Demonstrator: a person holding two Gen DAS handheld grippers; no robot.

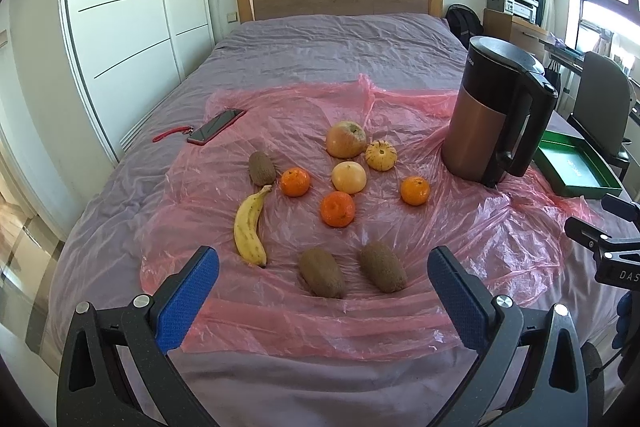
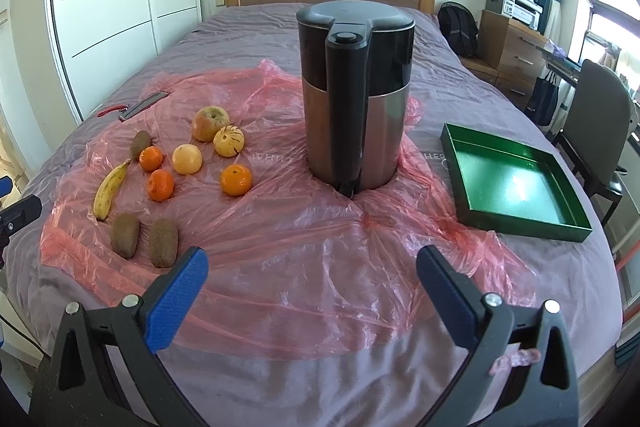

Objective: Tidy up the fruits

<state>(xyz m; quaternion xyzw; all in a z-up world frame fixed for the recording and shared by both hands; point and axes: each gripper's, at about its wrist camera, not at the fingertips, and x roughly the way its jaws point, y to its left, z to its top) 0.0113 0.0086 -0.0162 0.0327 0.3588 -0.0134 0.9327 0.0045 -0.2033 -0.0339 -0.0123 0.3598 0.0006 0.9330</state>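
Fruit lies loose on the bed, and both of your grippers are empty.

Your left gripper [image 1: 323, 269] hangs over the bed's near edge with its jaws spread wide, holding nothing. On the pink sheet [image 1: 460, 227], from left to right, you see a banana [image 1: 250, 225], three kiwis [image 1: 322, 273], three oranges [image 1: 337, 209], an apple [image 1: 346, 139] and two pale round fruits [image 1: 349, 177]. The kettle [image 2: 356, 95] stands right of the fruit. Your right gripper [image 2: 312, 273] faces the kettle, jaws spread wide and empty. The green tray [image 2: 516, 183] sits farthest right, with no fruit in it.
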